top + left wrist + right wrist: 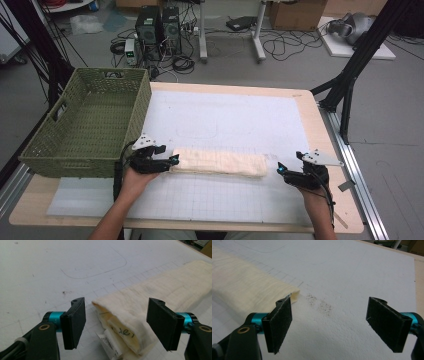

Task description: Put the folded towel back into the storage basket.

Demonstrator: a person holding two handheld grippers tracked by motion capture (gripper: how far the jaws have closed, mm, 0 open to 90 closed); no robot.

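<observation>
A cream folded towel (220, 162) lies as a long strip on the white gridded mat (225, 125). My left gripper (172, 161) is at the towel's left end, open, its jaws on either side of that end (125, 320), where a white label (110, 341) and handwritten ink show. My right gripper (281, 169) rests on the mat just right of the towel's right end, open. In the right gripper view the towel (242, 290) lies left of the left jaw, and the bare mat lies between the jaws (329, 322).
A green woven basket (87, 122) stands at the table's left, close behind the left hand. The wooden table edge (330, 150) runs along the right. Dark specks mark the mat (319, 303) near the towel's right end.
</observation>
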